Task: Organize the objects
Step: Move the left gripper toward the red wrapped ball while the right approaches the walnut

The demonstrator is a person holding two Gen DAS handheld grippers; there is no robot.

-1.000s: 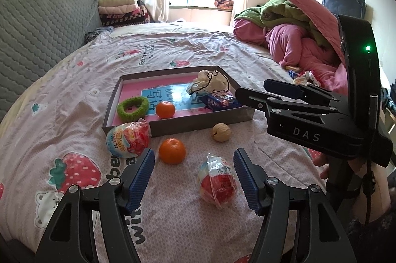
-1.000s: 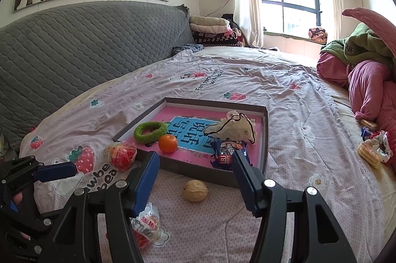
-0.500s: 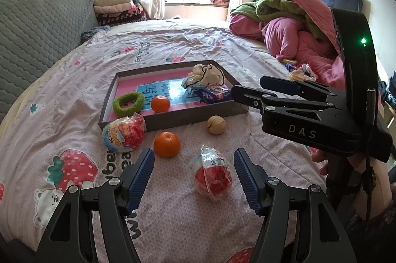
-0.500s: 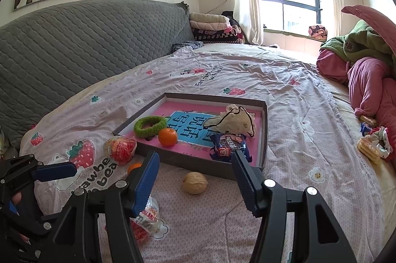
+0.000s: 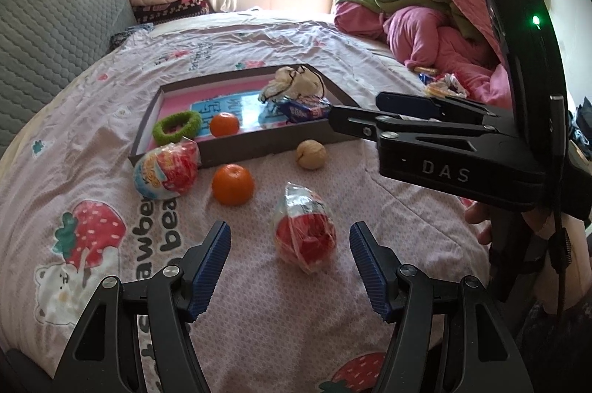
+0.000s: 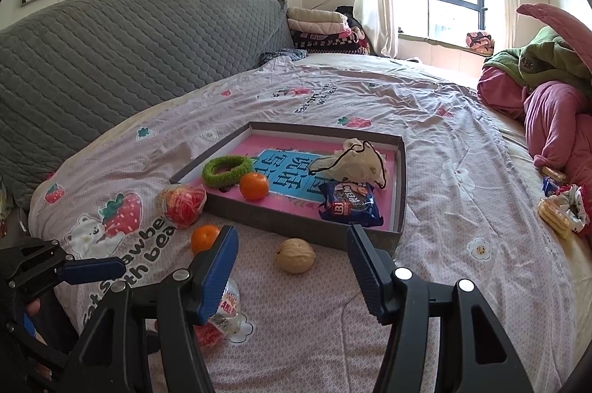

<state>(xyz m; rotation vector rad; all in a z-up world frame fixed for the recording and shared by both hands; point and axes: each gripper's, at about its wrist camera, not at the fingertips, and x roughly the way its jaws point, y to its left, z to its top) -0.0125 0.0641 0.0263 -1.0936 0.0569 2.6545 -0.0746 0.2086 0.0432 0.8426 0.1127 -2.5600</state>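
A grey tray point(image 5: 259, 148) point(image 6: 288, 221) with a pink floor lies on the bed. It holds a green ring point(image 5: 177, 129), an orange point(image 5: 224, 124), a blue snack pack point(image 5: 307, 109) and a beige cloth point(image 5: 296, 83). In front of it on the sheet lie a walnut point(image 5: 312, 154) point(image 6: 295, 256), a loose orange point(image 5: 233, 184) point(image 6: 204, 237) and two wrapped red snacks point(image 5: 305, 233) point(image 5: 166, 169). My left gripper point(image 5: 290, 250) is open around the nearer red snack, not touching it. My right gripper point(image 6: 292, 252) is open above the walnut; it shows in the left wrist view point(image 5: 373, 113).
A grey quilted headboard point(image 6: 129, 52) runs along the left. Pink and green bedding point(image 5: 425, 19) is piled at the right. Loose snack packs point(image 6: 558, 204) lie by the pile. Folded blankets point(image 6: 318, 26) sit at the far end under the window.
Both grippers have drawn back a little from the tray and stayed open. The nearer red snack now sits further in between my left fingers. No object has moved.
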